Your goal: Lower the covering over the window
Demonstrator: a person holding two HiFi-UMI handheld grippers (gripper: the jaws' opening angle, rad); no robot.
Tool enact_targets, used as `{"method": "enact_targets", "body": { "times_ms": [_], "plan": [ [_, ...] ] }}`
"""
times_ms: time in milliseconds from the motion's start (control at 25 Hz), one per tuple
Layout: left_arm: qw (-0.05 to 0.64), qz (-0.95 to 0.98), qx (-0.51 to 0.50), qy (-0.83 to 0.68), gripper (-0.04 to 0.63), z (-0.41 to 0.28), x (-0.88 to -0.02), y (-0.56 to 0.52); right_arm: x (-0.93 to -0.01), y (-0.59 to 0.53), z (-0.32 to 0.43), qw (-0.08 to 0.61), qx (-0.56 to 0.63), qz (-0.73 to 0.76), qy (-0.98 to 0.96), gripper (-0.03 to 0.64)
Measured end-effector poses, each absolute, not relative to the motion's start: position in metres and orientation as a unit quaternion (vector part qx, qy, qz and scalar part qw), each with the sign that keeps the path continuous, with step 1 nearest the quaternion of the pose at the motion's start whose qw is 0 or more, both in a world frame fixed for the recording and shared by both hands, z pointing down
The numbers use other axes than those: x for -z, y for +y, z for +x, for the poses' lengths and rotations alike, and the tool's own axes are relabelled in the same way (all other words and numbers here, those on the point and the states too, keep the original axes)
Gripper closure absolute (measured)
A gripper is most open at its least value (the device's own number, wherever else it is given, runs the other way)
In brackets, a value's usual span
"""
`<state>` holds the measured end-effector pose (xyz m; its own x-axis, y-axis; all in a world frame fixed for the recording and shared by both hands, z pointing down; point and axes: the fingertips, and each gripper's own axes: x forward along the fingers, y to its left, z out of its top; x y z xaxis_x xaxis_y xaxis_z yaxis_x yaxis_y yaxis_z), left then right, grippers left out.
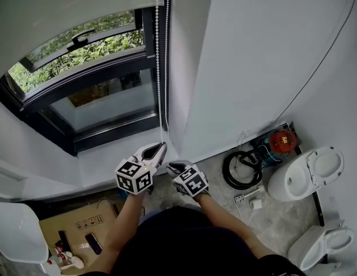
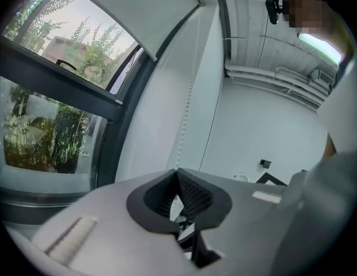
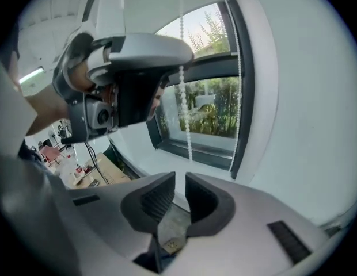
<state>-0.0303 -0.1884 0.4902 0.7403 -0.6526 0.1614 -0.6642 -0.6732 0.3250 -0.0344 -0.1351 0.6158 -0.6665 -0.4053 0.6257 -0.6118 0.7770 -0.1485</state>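
A white roller blind (image 1: 69, 4) covers only the top of the dark-framed window (image 1: 92, 85); its edge also shows in the left gripper view (image 2: 138, 10). A white bead chain (image 1: 158, 68) hangs down the window's right side. My left gripper (image 1: 161, 146) is shut on the bead chain near its lower end, and the chain (image 2: 187, 114) rises straight from the jaw tips (image 2: 177, 174). Just below and right of it, my right gripper (image 1: 173, 165) is shut (image 3: 179, 180) with nothing seen between its pads. The chain (image 3: 184, 108) hangs in front of it, beside the left gripper (image 3: 181, 59).
A white sill (image 1: 109, 154) runs under the window and a white wall corner (image 1: 236, 68) juts out on the right. On the floor lie a coiled black hose (image 1: 242, 168), a red device (image 1: 282, 140), two white toilets (image 1: 308, 174) and a cardboard box (image 1: 80, 223).
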Motion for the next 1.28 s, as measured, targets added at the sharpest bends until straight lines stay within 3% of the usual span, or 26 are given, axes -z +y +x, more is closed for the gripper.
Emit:
{"method": "enact_targets", "body": {
  "times_ms": [360,600,760,1280],
  "plan": [
    [0.211,0.908,-0.047,-0.359,0.584,-0.054,-0.541,-0.168,-0.545,-0.147,-0.028,0.175,-0.153,0.362,-0.903,0.601],
    [0.22,0.907,-0.03,-0.357,0.584,-0.057,-0.542,-0.16,-0.441,-0.161,-0.033,0.047,-0.085,0.376,-0.921,0.601],
    [0.218,0.916,-0.039,-0.336,0.584,-0.042,-0.542,-0.154,-0.385,-0.164,-0.03,-0.002,-0.046,0.375,-0.926,0.601],
    [0.221,0.92,-0.027,-0.324,0.584,-0.033,-0.543,-0.159,-0.342,-0.184,-0.041,-0.023,-0.008,0.364,-0.931,0.601]
  ]
}}
